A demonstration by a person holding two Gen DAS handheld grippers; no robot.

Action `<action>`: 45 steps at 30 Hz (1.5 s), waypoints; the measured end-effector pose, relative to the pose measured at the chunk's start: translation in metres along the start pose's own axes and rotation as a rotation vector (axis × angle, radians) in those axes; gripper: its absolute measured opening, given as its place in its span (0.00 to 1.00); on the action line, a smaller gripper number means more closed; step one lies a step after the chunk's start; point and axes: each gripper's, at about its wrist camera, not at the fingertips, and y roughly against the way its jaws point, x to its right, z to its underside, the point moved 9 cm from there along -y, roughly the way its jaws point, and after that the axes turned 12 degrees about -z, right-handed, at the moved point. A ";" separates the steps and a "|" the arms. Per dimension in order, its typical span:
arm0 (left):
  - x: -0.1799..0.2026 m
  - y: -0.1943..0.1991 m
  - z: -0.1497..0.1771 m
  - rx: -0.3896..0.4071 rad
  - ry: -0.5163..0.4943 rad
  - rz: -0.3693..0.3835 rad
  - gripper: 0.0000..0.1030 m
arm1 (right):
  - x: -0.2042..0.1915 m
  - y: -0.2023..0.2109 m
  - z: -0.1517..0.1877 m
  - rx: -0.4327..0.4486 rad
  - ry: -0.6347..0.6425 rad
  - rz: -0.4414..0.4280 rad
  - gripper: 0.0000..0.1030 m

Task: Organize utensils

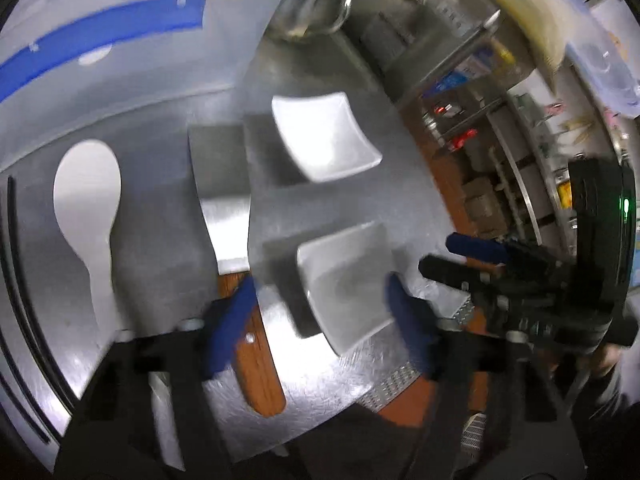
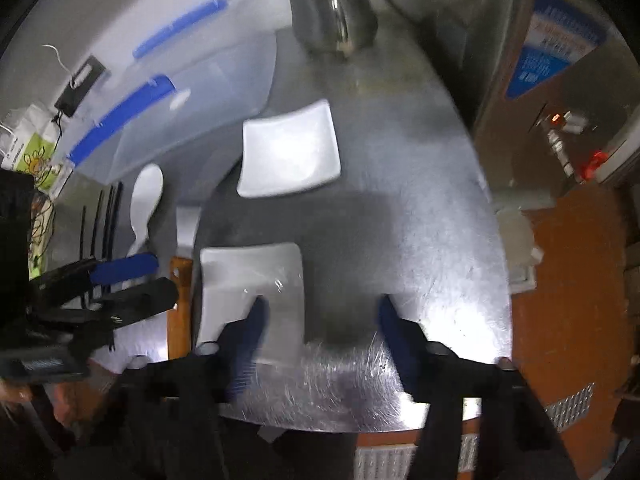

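Note:
On the steel table (image 1: 352,200) lie a white rice paddle (image 1: 86,196), a cleaver with a steel blade (image 1: 224,192) and wooden handle (image 1: 260,364), black chopsticks (image 1: 16,280) at the far left, and two white square dishes, far (image 1: 326,136) and near (image 1: 348,284). My left gripper (image 1: 320,300) is open and empty above the near dish and the cleaver handle. My right gripper (image 2: 320,320) is open and empty over the near dish's (image 2: 248,280) right edge. The paddle (image 2: 146,200), cleaver (image 2: 186,224) and chopsticks (image 2: 108,220) lie left of it. Each gripper shows in the other's view.
A clear plastic bin with blue latches (image 2: 192,80) stands at the back left. A steel pitcher (image 2: 332,12) stands at the back. A steel cabinet with a blue label (image 2: 552,48) stands to the right, over orange floor (image 2: 568,280). Shelves (image 1: 500,140) lie beyond the table's edge.

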 end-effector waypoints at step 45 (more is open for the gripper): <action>-0.242 -0.095 -0.313 -0.220 0.212 -0.029 0.05 | -0.107 -0.187 -0.367 -0.218 0.185 0.148 0.08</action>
